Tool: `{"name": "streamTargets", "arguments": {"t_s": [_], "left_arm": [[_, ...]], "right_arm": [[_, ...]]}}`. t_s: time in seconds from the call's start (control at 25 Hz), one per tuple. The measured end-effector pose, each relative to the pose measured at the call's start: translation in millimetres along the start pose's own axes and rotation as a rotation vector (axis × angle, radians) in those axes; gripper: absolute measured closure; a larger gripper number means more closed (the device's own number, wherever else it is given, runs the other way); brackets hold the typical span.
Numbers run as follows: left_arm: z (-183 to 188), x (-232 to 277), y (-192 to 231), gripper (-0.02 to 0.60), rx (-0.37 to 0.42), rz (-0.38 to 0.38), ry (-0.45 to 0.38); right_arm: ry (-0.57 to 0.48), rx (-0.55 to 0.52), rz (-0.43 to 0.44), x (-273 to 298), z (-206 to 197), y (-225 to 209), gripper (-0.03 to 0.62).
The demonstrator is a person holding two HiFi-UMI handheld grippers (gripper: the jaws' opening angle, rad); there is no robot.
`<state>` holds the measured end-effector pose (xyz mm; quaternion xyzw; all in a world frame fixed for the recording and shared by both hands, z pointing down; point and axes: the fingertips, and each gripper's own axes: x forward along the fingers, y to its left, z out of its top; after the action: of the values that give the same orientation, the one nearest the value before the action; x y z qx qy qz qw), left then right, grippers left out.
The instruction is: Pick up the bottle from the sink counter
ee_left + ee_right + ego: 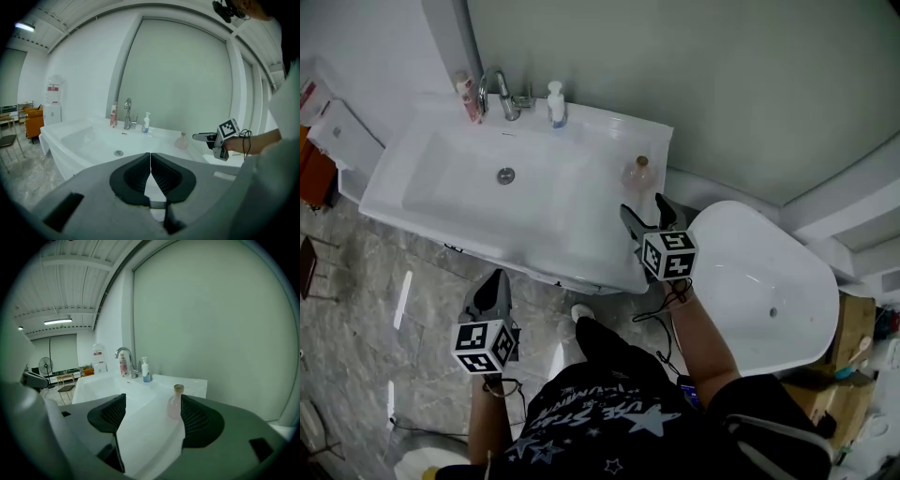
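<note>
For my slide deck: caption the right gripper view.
Open right gripper faces a small pink tan-capped bottle standing upright on the white sink counter.

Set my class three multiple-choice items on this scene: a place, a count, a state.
1. Where does the pink bottle stand? A in the basin; B on the sink counter's right side; C on the floor.
2. How many containers stand on the counter? A one; B three; C five.
3. The right tongs are: A open; B shut on the bottle; C shut empty.
Key: B, it stands on the right ledge; B, tube, pump bottle, pink bottle; A, jaws wide apart, bottle untouched.
</note>
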<state>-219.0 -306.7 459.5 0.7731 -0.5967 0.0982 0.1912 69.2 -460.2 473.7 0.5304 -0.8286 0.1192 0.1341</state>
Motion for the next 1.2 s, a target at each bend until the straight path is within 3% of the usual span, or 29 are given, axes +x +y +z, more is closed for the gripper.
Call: {"name": "streamTargets", "arguments": {"t_s": [0.24,0.64,0.92,1.2], "left_arm": [[27.1,64.4,-6.1,0.561,0.016,-0.006,0.016],[38.0,139.3,-14.6,0.561,0.025,-0.038,0.076],[28.8,162.9,-11.6,0.561,0.020,-0.045,0.125],[22.0,165.6,-2.4,0.561,0.006,-0.033,0.146]], "right_arm": [[0.029,0.009,-0.016,48.2,3.7,-37.7,0.250],[0.098,0.000,-0.036,114.4,-9.8,-72.1,0.296],[0.089,-0.020,-0.091,137.4,-14.6,-86.2,0.379],[0.072,-0.097,-0.095,140.7,-9.6,-82.8,0.419]]}}
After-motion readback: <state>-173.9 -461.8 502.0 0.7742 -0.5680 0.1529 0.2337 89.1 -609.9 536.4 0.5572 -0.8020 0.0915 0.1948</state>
